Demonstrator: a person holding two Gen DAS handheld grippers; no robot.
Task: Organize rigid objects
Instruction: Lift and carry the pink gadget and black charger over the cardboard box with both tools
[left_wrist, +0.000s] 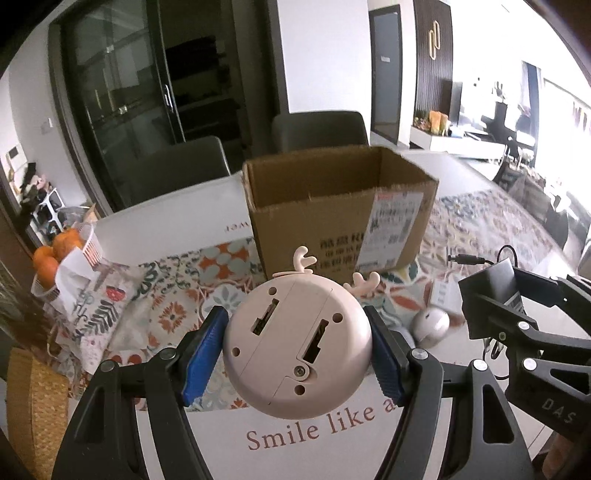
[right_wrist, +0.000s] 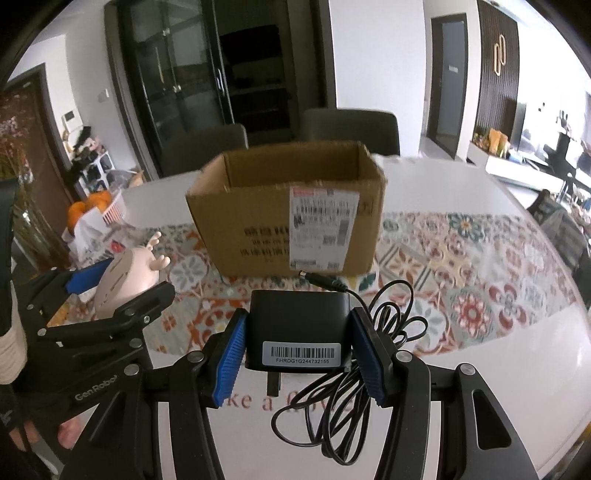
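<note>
Gripping tight on both sides! The left gripper (left_wrist: 297, 349) has its blue pads (left_wrist: 203, 356) clamped on a round pink gadget (left_wrist: 297, 349) with little antlers, its flat back with two slots and a screw turned toward the camera. Held clear of the table (left_wrist: 177, 218), it hangs between the fingers, antlers pointing away toward the box.

Over to the right gripper (right_wrist: 298, 356): its blue pads (right_wrist: 231, 360) are clenched on a black power adapter (right_wrist: 298, 332), barcode sticker facing the lens. The adapter's thin black cord (right_wrist: 373, 369) spills out in loose loops around and below the right-hand finger, and its barrel plug (right_wrist: 321, 281) sticks out just past the adapter's far edge.

Straight ahead of both grippers stands an open cardboard box (right_wrist: 258, 221), upright on a patterned table runner (right_wrist: 469, 266), a shipping label (right_wrist: 323, 229) on its near face. In the left wrist view, the right gripper shows off to the right, and between it and the left one, down on the table, rests a small white rounded object (left_wrist: 432, 325) beside a small white packet (left_wrist: 445, 291).

Far off to the left of the left gripper, a basket of oranges (left_wrist: 55, 254) sits near the table's edge. In the right wrist view, the left gripper appears to the left with the pink gadget in its jaws, a person's sleeve (right_wrist: 11, 354) behind it.
</note>
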